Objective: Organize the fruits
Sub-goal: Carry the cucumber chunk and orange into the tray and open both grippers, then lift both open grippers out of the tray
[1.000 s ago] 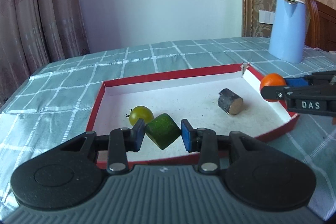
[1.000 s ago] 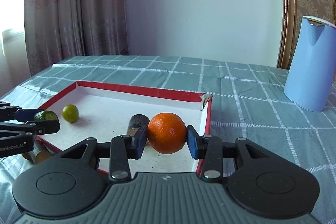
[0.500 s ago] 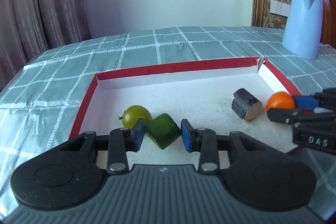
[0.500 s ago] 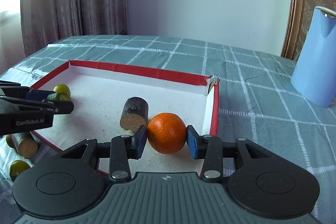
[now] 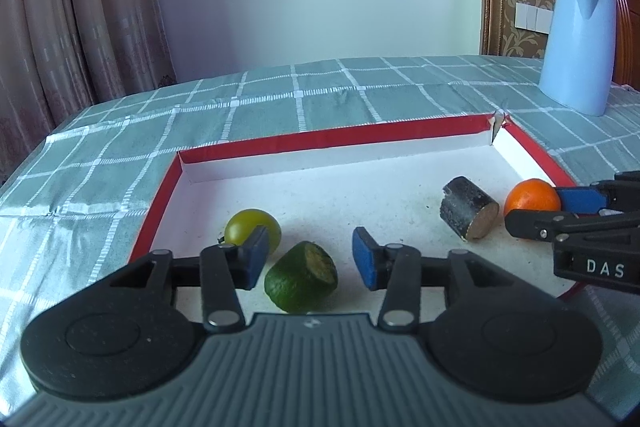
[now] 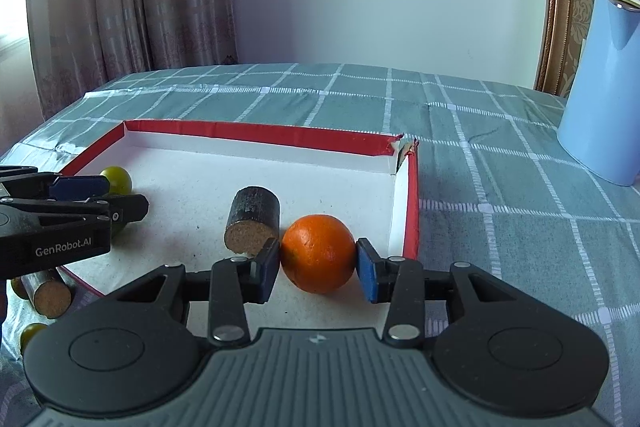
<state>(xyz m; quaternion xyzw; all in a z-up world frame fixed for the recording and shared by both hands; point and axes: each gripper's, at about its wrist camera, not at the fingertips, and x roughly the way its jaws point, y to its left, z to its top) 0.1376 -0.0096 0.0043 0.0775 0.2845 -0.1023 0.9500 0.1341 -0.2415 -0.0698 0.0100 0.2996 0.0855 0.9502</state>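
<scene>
A red-rimmed white tray (image 5: pixel 320 143) (image 6: pixel 256 131) lies on the checked tablecloth. My left gripper (image 5: pixel 308 259) is open; a cut green fruit piece (image 5: pixel 302 277) lies on the tray floor between its pads, apart from both. A round green fruit (image 5: pixel 246 229) (image 6: pixel 118 177) sits just behind the left pad. My right gripper (image 6: pixel 316 265) holds its pads around an orange (image 6: pixel 318 253) (image 5: pixel 530 195) resting on the tray floor near the right wall; small gaps show at both pads. A dark cylinder (image 5: pixel 468 213) (image 6: pixel 252 219) lies next to the orange.
A blue kettle (image 5: pixel 576 43) (image 6: pixel 604 83) stands on the table at the right rear. Outside the tray's near left edge lie another brown cylinder (image 6: pixel 46 291) and a small green fruit (image 6: pixel 32 333). Curtains and a wall are behind.
My left gripper has opened and let go of the green fruit piece, now on the tray floor. My right gripper has lowered the orange into the tray and its pads have spread slightly.
</scene>
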